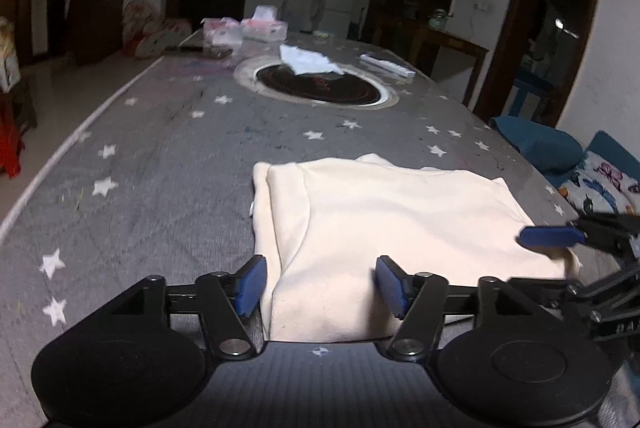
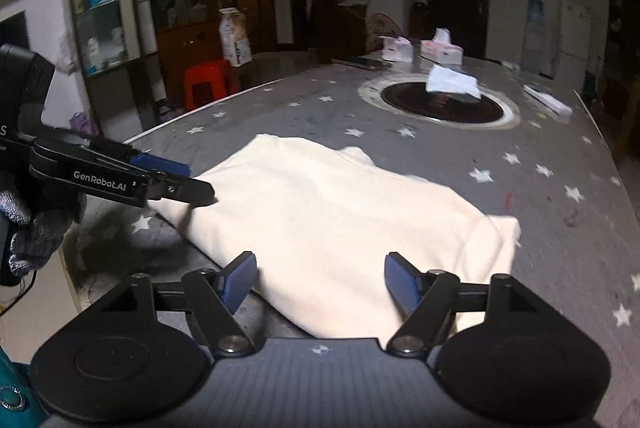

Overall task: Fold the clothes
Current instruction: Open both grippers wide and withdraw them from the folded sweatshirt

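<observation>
Left tool (image 1: 320, 284): jaws spread, near edge of folded cream garment (image 1: 392, 216) lying between pads, not pinched. Right tool (image 2: 320, 282): jaws spread, garment's near edge between pads, nothing gripped. Both tools pitched downward over garment. Gloved hand (image 2: 28, 224) seen on left tool's handle. Garment laid flat near front edge of star-patterned bench (image 1: 160, 156); long axis crosswise in left view.
</observation>
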`<state>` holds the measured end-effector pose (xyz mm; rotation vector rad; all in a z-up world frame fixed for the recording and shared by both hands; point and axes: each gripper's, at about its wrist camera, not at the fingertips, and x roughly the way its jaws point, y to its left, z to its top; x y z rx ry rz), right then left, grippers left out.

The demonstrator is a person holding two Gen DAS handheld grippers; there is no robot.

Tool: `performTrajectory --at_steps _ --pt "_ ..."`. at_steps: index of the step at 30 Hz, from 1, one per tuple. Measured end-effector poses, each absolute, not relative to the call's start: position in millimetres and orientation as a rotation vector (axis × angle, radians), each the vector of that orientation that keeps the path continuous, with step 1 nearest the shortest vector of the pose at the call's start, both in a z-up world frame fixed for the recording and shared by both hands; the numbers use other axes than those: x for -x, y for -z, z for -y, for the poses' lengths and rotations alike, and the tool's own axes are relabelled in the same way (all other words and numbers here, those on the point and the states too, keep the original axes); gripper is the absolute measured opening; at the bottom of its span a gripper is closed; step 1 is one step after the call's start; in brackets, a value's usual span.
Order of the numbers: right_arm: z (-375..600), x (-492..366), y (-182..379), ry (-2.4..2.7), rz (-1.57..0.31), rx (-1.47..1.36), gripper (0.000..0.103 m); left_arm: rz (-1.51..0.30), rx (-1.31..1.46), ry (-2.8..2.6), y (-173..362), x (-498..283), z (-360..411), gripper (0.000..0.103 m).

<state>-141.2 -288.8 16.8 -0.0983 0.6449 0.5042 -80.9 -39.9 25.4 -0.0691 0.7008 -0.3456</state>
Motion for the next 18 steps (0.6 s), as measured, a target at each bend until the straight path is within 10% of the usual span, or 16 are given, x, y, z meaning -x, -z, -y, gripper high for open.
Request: performTrajectory --at_steps 10,18 --pt "289.4 146.1 -22.7 -0.518 -0.628 0.064 0.102 -0.703 0.075 0.323 -31.9 78.8 43.3 0.085" --pt "290.3 144.1 -23.3 -0.481 -0.637 -0.002 0.103 -0.691 0.078 0.317 -36.3 80.3 43.4 0.099"
